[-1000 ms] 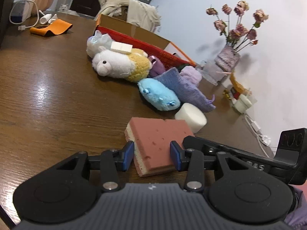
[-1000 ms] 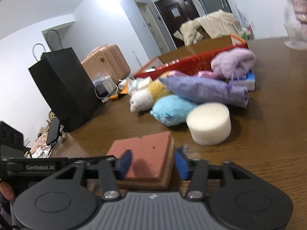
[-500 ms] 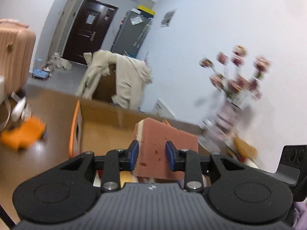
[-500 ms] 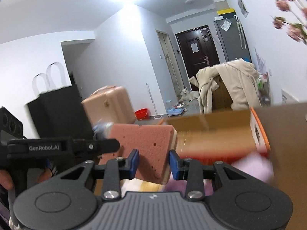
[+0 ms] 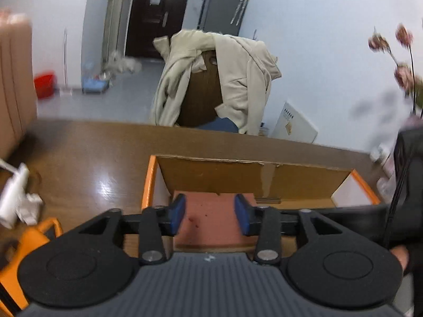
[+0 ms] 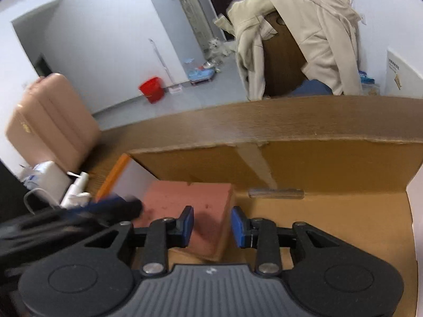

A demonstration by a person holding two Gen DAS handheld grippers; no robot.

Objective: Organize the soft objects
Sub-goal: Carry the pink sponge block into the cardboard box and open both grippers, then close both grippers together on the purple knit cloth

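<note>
The pink rectangular foam sponge [image 6: 190, 206], lifted off the brown wooden table [image 6: 264, 121] 1 second ago, now lies inside the open cardboard box [image 5: 253, 174], both the left gripper [image 5: 210, 212] and right gripper [image 6: 211, 224] spread wide around it, so this item looks stowed.

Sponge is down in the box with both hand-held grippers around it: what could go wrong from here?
1. The sponge lies in the box corner; the left hand-held gripper could clip the near wall when lifting out.
2. Both jaws look parted, but a pad may still touch and drag the sponge up.
3. The right hand-held gripper sits close beside the left; they may bump.
</note>
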